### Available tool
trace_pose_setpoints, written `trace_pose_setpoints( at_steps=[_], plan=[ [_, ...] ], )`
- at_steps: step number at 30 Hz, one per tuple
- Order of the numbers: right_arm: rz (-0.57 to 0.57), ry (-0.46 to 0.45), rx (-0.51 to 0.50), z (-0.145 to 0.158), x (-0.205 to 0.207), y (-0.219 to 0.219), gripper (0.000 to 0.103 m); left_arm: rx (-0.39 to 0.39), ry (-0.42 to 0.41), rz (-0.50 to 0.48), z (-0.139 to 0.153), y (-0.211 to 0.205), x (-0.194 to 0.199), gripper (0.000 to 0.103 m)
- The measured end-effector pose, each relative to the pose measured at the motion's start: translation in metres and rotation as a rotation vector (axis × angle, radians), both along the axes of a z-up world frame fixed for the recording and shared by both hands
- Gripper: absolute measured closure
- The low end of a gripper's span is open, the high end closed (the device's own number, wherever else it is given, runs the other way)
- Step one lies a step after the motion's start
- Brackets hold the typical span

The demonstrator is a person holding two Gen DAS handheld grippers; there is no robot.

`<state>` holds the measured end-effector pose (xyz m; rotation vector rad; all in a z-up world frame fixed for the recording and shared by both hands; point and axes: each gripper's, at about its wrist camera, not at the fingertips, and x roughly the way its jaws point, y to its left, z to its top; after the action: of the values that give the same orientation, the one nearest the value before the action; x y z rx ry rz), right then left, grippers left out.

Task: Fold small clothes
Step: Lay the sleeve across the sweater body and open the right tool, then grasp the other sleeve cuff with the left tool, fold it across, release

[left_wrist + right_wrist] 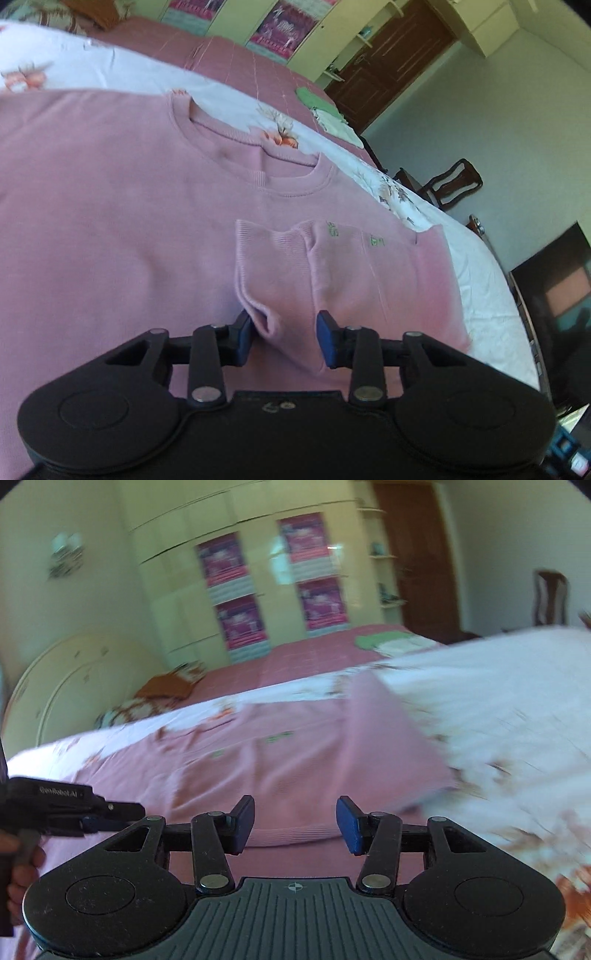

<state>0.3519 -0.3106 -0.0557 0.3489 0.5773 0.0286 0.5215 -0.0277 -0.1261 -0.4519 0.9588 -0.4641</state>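
A: What carries the work here?

B: A bed [461,236] under a white floral sheet, and on it a pink sweatshirt [110,206] lies spread flat, neckline away from the left camera. One sleeve [280,273] is already folded in across the chest, its ribbed cuff [258,325] ending right at the near side.

A: How would you expect it to handle?

B: I judge it light and limp, a thick knit that drapes and creases easily, not slippery or fragile. It will sag wherever it is not supported, so a hold on a doubled edge or a hem corner seems safest; the ribbed cuff and hem give firmer bites than the plain body.

A: And the tools?

B: The left hand-held gripper [284,332] is partly spread, with the cuff's fold lying between the blue pads; they do not appear to press it. The right hand-held gripper [295,823] stands spread with nothing pinched, hovering over the ribbed hem [295,836]. That view is blurred.
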Motion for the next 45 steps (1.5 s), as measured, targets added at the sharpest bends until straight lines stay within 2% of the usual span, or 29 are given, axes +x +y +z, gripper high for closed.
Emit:
trace_pose_setpoints(
  at_steps=[1,3,6,10,11,15,23,28,30,33,34,36,38,40,41,42,43,44,45],
  plan=[
    [-0.028,0.011,0.038,0.001,-0.004,-0.015,0.053,-0.002,-0.003,-0.008,-0.001,-0.005,0.005,0.097],
    [-0.077,0.025,0.106,0.000,-0.008,-0.039,0.053,0.041,-0.074,-0.007,0.008,-0.015,0.005,0.096],
    [-0.134,0.040,0.254,-0.004,-0.014,-0.071,0.053,0.075,-0.237,-0.010,0.038,-0.018,-0.010,0.096],
    [-0.157,0.050,0.458,-0.014,-0.012,-0.100,0.053,0.120,-0.389,0.067,0.066,0.009,-0.037,0.096],
    [-0.158,0.053,0.498,-0.016,-0.015,-0.106,0.053,0.141,-0.389,0.083,0.064,0.016,-0.038,0.096],
    [-0.136,0.068,0.641,-0.024,-0.005,-0.120,0.053,0.192,-0.282,0.089,0.038,0.031,-0.031,0.097],
    [-0.135,0.101,0.866,-0.042,0.020,-0.137,0.053,0.159,-0.246,0.113,0.025,0.042,-0.034,0.096],
    [-0.210,0.093,0.853,-0.046,0.027,-0.146,0.054,0.138,-0.219,0.120,0.021,0.047,-0.031,0.097],
    [-0.216,0.099,0.796,-0.043,0.028,-0.152,0.099,0.125,-0.259,0.137,0.028,0.050,-0.035,0.097],
    [-0.167,0.055,0.694,-0.027,0.021,-0.151,0.100,0.203,-0.268,0.113,0.027,0.045,-0.035,0.097],
    [-0.163,0.067,0.640,-0.025,0.021,-0.148,0.100,0.223,-0.235,0.104,0.019,0.043,-0.032,0.097],
    [-0.171,0.164,0.571,-0.037,0.026,-0.140,0.100,0.240,-0.185,0.088,0.004,0.041,-0.029,0.096],
    [-0.157,0.161,0.577,-0.044,0.022,-0.137,0.100,0.248,-0.208,0.119,0.006,0.041,-0.033,0.085],
    [-0.131,0.174,0.569,-0.038,0.019,-0.136,0.099,0.260,-0.251,0.164,0.013,0.046,-0.039,0.037],
    [-0.102,0.191,0.559,-0.033,0.017,-0.136,0.091,0.251,-0.277,0.178,0.016,0.050,-0.041,0.030],
    [-0.068,0.192,0.542,-0.028,0.013,-0.135,0.071,0.231,-0.292,0.174,0.018,0.054,-0.040,0.034],
    [-0.030,0.158,0.513,-0.017,0.007,-0.134,0.059,0.226,-0.285,0.162,0.019,0.056,-0.035,0.047],
    [-0.015,0.116,0.473,-0.008,0.001,-0.134,0.052,0.233,-0.269,0.152,0.017,0.057,-0.028,0.052],
    [0.006,0.086,0.420,0.001,0.002,-0.132,0.052,0.238,-0.247,0.139,0.014,0.057,-0.019,0.058]
  ],
)
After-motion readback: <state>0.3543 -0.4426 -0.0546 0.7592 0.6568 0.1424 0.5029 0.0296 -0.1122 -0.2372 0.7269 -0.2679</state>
